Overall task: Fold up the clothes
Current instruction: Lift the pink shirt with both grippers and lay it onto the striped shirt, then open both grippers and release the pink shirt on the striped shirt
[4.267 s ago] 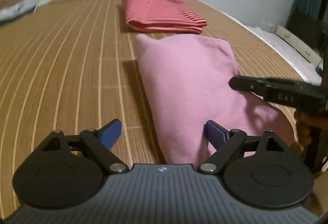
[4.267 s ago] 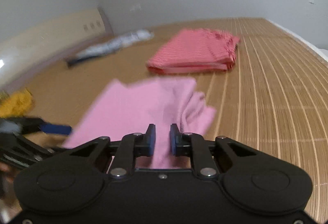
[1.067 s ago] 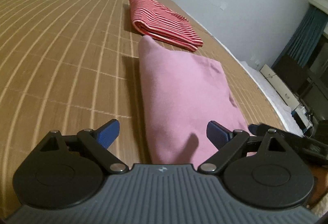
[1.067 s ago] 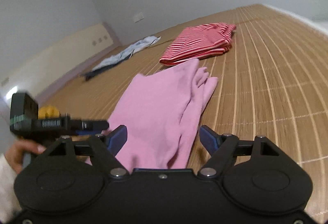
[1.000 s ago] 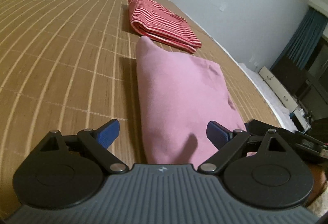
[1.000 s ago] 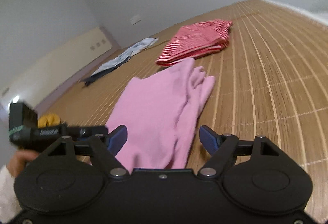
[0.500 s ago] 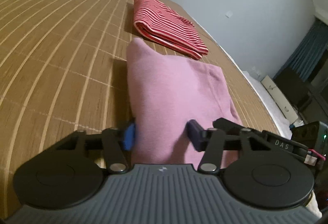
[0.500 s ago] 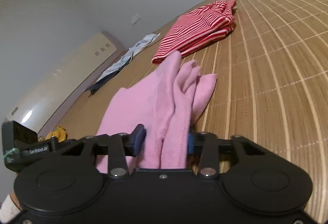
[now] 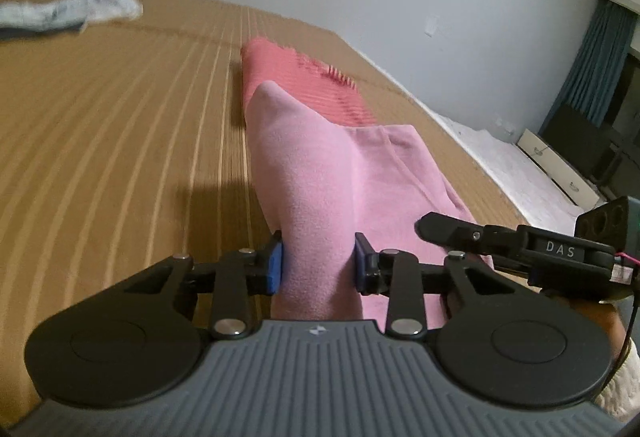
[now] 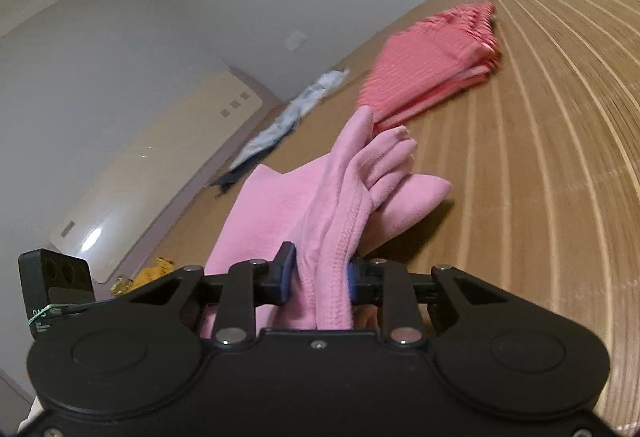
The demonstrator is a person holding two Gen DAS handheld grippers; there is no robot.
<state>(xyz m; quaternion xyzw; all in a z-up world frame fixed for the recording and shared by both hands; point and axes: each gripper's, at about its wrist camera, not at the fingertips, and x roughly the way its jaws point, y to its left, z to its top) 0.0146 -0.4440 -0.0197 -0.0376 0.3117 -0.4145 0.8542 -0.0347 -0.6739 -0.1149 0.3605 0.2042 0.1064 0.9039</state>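
Left tongs [image 9: 318, 263]: clenched on the near left edge of the pink garment [image 9: 320, 173], blue pads pressing a thick fold from both sides. Right tongs [image 10: 318, 275]: clenched on the near right edge of the same garment [image 10: 340, 205], several bunched layers and a stitched seam gripped between the pads. Near end of the garment raised off the bamboo mat [image 9: 120, 141]; far end resting on the mat toward 12 o'clock. In the left wrist view, right tongs visible at 3 o'clock, tip touching the pink cloth.

Striped red garment [image 9: 304, 85]: folded, lying on the mat just beyond the pink one at 12 o'clock, blurred. In the right wrist view, same folded piece [image 10: 436, 53] at 1 o'clock. Pale crumpled cloth [image 9: 68, 11] at 10 o'clock, well apart. Yellow item [image 10: 148, 275] at 9 o'clock, too small to identify. Curtain [image 9: 600, 65] at 2 o'clock.
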